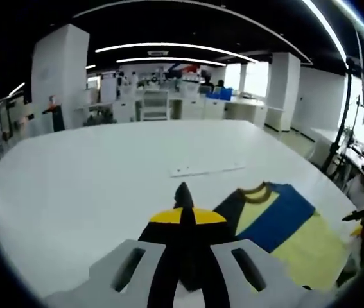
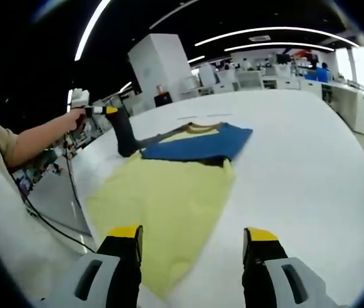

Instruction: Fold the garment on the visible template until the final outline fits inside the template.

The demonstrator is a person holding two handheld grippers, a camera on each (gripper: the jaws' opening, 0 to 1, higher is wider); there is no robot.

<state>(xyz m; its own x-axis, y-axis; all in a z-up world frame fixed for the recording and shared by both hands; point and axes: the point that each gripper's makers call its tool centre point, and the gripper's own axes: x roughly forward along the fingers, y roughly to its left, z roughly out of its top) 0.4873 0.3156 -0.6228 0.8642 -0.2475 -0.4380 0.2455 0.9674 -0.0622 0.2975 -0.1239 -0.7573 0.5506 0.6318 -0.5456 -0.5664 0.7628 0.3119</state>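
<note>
The left gripper (image 1: 183,192) is squeezing its jaws tight together on a dark sleeve (image 1: 185,256) of the garment (image 1: 278,224), and the sleeve is hanging between the jaws and running down over them. In the right gripper view, that same gripper (image 2: 108,111) is sitting in a person's hand (image 2: 76,119), and the dark sleeve (image 2: 125,138) is being lifted up off the bench (image 2: 310,147) like a little tent. The right gripper (image 2: 193,240) is holding its jaws wide apart, with nothing between them, and its yellow and black tips are hovering just over the near edge of the garment. The garment is lying mostly flat on the white bench, with a blue band (image 2: 194,146) across the chest, pale yellow cloth (image 2: 162,199) below it, and a yellowish collar (image 2: 201,127) at the far end. I am not seeing any words or labels that I can read on it. A thin pale strip (image 1: 207,171) is lying on the bench a little past the collar in the left gripper view. The bench is big, white and smooth. The room around it is looking like a large office, with white pillars (image 1: 60,77), long bright ceiling lights (image 1: 169,46), white desks (image 1: 169,106) far away, and a black cable (image 2: 53,218) hanging down beside the bench.
</note>
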